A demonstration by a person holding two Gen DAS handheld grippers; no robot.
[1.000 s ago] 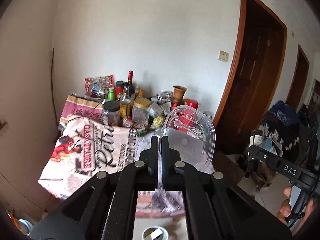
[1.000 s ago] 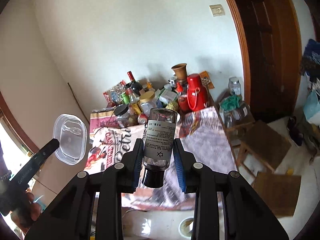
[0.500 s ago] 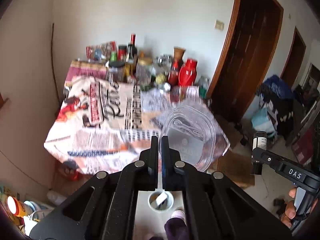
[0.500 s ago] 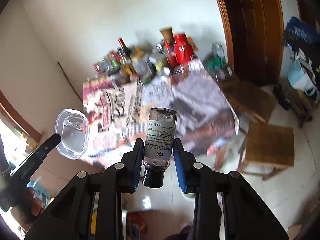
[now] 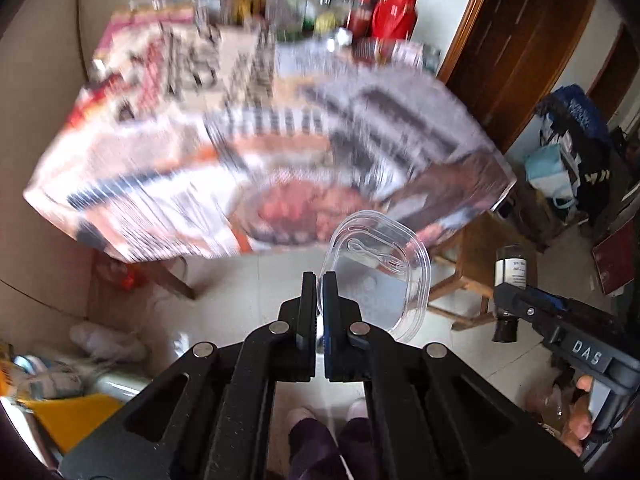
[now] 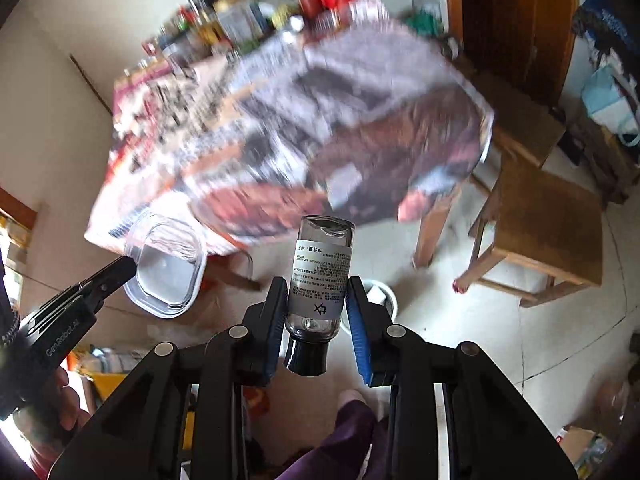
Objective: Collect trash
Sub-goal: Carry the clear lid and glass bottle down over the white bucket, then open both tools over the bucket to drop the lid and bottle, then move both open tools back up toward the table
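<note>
Behind you the cluttered worktop (image 5: 256,128) looks mostly picked over, and you carry a clear plastic lid (image 5: 376,276) clamped in the left hand-held gripper (image 5: 319,300) and a small bottle (image 6: 321,276) pinched in the right hand-held gripper (image 6: 318,312), both seemingly bound for the white bin (image 6: 380,296) on the floor, neither yet dropped.

Black left gripper (image 5: 319,280) with silver rivets, right gripper (image 6: 318,288) blue-padded, "DAS" lettering, purple trousers (image 6: 352,436)

Materials, surface finish
Clear glossy plastic lid (image 5: 380,276); clear bottle (image 6: 322,272) wearing matt paper label; table (image 5: 256,128) showing printed cloth; stool (image 6: 548,236) showing bare wood.
</note>
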